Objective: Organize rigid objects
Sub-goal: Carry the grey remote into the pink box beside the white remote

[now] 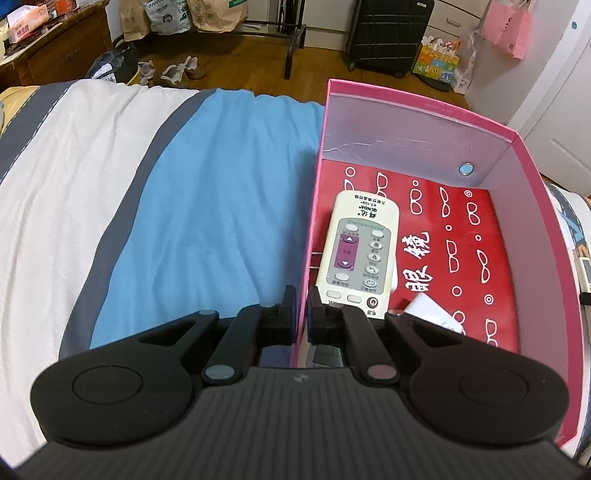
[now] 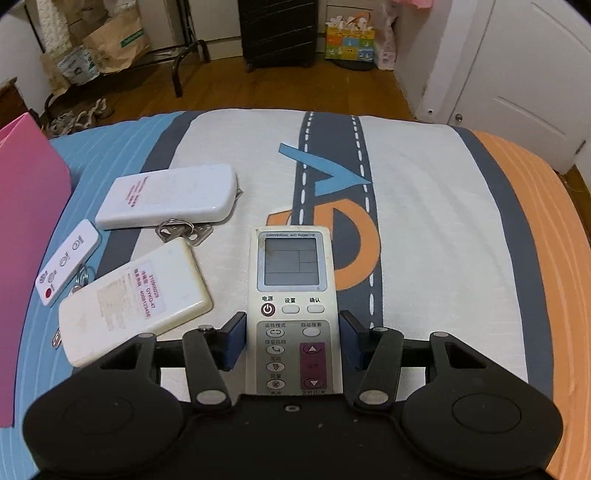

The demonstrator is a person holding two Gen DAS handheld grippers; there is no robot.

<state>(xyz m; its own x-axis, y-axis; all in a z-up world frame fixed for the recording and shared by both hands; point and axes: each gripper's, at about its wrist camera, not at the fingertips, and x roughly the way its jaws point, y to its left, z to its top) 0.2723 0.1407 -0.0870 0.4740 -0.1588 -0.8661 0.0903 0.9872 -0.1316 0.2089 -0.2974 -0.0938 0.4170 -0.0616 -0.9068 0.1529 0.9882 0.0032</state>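
My left gripper [image 1: 302,304] is shut on the near left wall of the pink box [image 1: 424,114], one finger outside and one inside. A cream AC remote [image 1: 360,251] lies in the box on its red glasses-patterned floor, next to a white card [image 1: 434,312]. My right gripper [image 2: 291,341] straddles a white AC remote with a screen [image 2: 291,295] lying on the bed; the pads sit close beside its sides with small gaps. Left of it lie a yellowed remote face down [image 2: 135,301], a slim white remote [image 2: 68,262] and a white remote face down [image 2: 170,195].
Metal keys on rings [image 2: 183,230] lie between the face-down remotes. The pink box wall [image 2: 26,229] stands at the left edge of the right wrist view. The bed [image 1: 207,192] has a blue, white and grey cover. A black suitcase [image 1: 391,33] and bags stand on the floor beyond.
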